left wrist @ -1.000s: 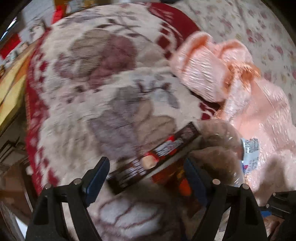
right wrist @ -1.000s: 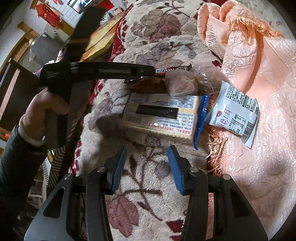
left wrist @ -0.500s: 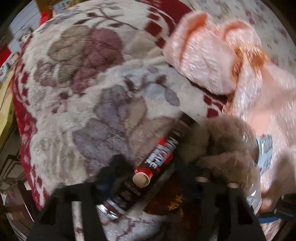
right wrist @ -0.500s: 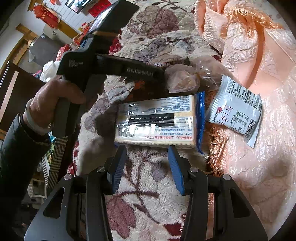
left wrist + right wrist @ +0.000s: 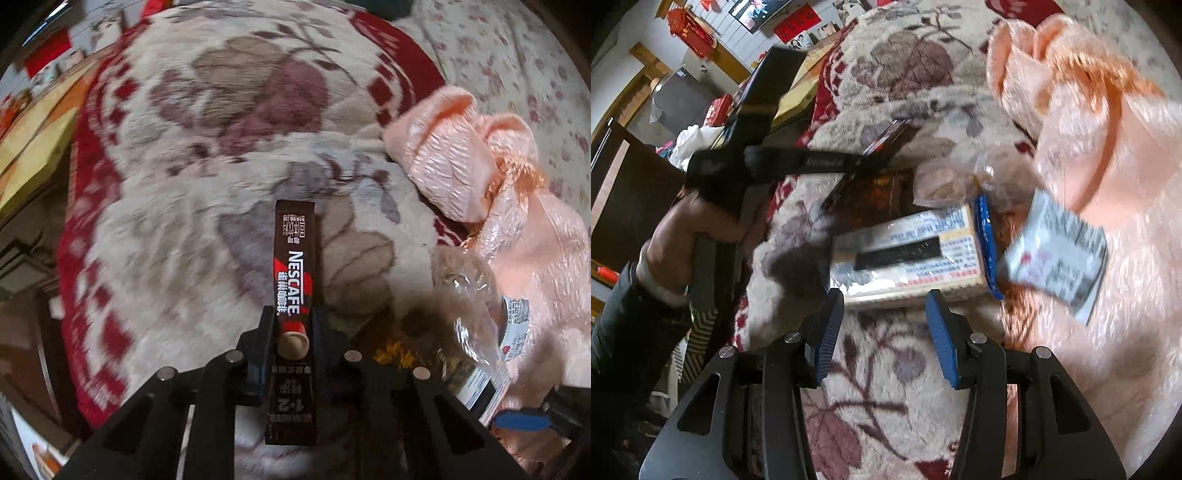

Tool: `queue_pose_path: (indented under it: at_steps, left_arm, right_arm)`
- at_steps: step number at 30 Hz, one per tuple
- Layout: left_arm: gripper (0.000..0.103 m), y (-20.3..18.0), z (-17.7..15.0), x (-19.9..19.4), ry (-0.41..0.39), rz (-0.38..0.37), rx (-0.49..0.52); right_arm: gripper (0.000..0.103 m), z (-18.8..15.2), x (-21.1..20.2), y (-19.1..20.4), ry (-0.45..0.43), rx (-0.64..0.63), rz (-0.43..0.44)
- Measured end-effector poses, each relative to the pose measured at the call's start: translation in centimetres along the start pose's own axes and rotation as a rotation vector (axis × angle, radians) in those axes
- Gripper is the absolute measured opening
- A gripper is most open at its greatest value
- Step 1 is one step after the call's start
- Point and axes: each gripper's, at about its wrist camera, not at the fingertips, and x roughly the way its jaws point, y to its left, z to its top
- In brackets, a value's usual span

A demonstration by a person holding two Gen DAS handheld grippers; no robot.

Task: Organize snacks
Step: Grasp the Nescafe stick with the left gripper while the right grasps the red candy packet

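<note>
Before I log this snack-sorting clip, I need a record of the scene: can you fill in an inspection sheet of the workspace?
Surface: flowered plush blanket, pink satin cloth at its right.
Job's things: Nescafe stick; cracker pack; clear bag of buns; white sachet; dark packet.
Clutter: nothing seen.
Grippers: left gripper clamped on the Nescafe stick, jaws just closed; right gripper open, empty, before the cracker pack.
Cables: nothing seen.
Surroundings: red wall decorations, dark furniture.

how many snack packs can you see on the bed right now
5: Nescafe stick in the left tool; dark packet, cracker pack, clear bag and white sachet on the blanket. More may be hidden.
</note>
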Motion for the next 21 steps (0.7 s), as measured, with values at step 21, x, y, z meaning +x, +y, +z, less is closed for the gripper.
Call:
queue_pose_path:
  at_steps: [21]
  left_arm:
    - [0.021, 3.8, -8.0, -7.2, -0.141, 0.1, -0.205]
  right_arm:
    - [0.046, 7.3, 7.3, 2.3, 0.093, -0.056, -0.19]
